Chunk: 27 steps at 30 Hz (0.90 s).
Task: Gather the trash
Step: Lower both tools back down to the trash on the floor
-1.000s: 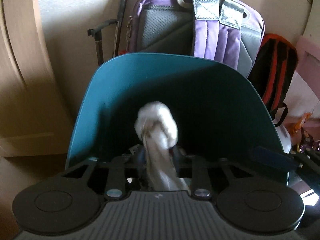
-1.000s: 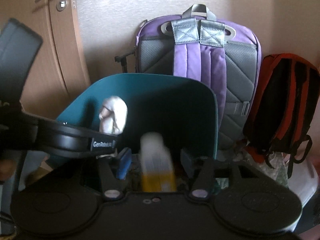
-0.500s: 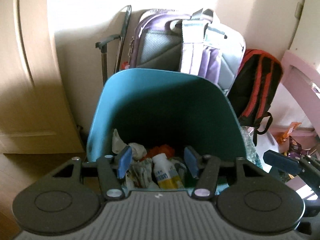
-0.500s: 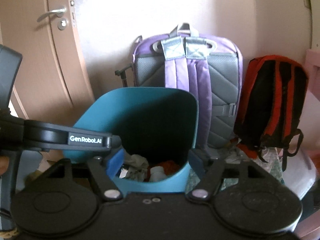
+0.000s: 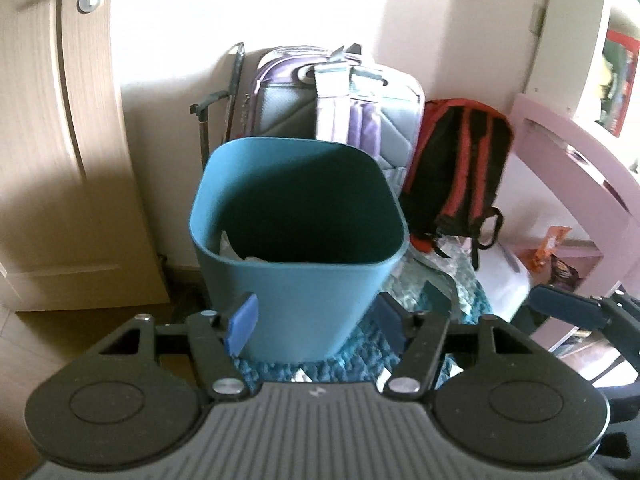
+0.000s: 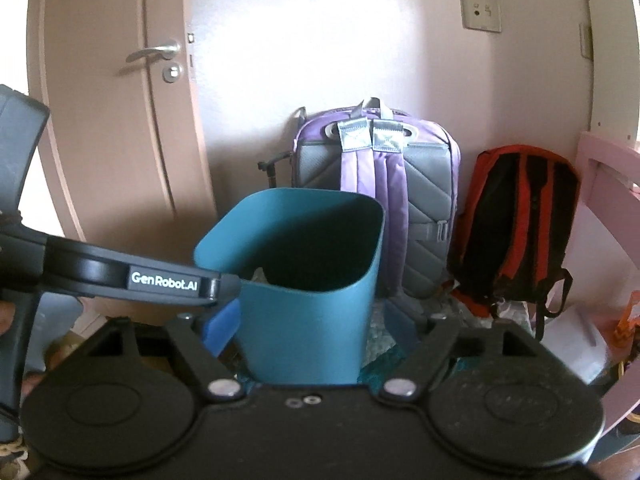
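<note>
**Inspector:** Trash first — where does it lie relative to the claws?

**Assistant:** Only scraps show; pale crumpled paper (image 5: 232,249) low against the inner wall of the teal bin (image 5: 296,276), ahead of and below both claws. The rest of the bin's inside is in shadow; I cannot tell what else it holds.

**Inspector:** State of the claws?

**Assistant:** Left gripper (image 5: 316,322) — jaws apart and opening, nothing between the blue pads; the bin's outer wall shows through the gap but stands beyond the fingertips, not touching. Right gripper (image 6: 310,326) likewise; jaws apart and opening, empty, the bin framed between them further ahead. The left unit's body crosses the right wrist view on its left side.

**Inspector:** Surroundings?

**Assistant:** Behind the bin, a purple backpack (image 6: 380,200) leans on the wall; a red and black backpack (image 6: 516,228) stands beside it, off to the right of both claws; a door (image 6: 120,120) stands to the left. The bin appears to rest on a teal rug (image 5: 360,352) directly under the claws.

**Inspector:** Handling judgement?

**Assistant:** The paper should be light, soft and compressible; a pinch across the bulk of a wad would hold, a pinch on a loose edge may tear or slip. The bin looks like thin, smooth plastic, probably light; nudged at the rim it could tip or slide, so any further piece is better released from above the opening than pushed in. Both claws being empty, I judge the next piece has yet to be found.
</note>
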Each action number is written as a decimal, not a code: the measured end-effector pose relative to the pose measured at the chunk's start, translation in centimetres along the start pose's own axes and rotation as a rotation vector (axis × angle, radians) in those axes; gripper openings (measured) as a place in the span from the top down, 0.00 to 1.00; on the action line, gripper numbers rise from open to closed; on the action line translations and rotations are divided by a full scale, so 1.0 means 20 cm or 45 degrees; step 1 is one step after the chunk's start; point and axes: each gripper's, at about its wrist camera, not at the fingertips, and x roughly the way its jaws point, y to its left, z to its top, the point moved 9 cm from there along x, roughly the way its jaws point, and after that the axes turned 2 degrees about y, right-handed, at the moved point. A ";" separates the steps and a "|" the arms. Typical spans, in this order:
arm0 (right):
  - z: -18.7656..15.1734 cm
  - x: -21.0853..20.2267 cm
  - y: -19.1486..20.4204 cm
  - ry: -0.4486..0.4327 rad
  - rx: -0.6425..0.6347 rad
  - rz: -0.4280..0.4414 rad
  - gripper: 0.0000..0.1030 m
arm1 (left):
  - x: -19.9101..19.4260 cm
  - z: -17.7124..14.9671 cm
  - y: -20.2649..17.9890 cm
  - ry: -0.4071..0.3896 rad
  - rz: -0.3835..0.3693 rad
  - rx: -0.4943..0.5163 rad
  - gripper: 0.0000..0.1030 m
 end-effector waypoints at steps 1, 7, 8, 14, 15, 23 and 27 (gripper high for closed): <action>-0.02 -0.03 0.00 -0.003 -0.001 0.004 0.23 | -0.03 -0.02 -0.01 -0.003 -0.004 0.004 0.37; -0.12 -0.18 0.00 -0.012 0.006 0.021 0.18 | -0.14 -0.15 -0.05 -0.016 0.002 0.006 0.24; -0.14 -0.20 0.00 -0.013 0.006 0.023 0.17 | -0.15 -0.17 -0.05 -0.021 0.002 0.001 0.18; -0.28 -0.24 0.01 -0.001 -0.019 0.034 0.13 | -0.17 -0.28 -0.07 -0.036 -0.015 -0.004 0.17; -0.31 -0.24 0.00 0.005 -0.017 0.034 0.11 | -0.15 -0.31 -0.08 -0.029 -0.014 -0.003 0.16; -0.62 -0.08 -0.07 0.165 0.031 0.034 0.04 | 0.18 -0.60 0.01 0.112 0.005 -0.043 0.08; -0.86 0.07 -0.13 0.273 0.072 0.048 0.04 | 0.41 -0.81 0.06 0.231 0.002 -0.084 0.08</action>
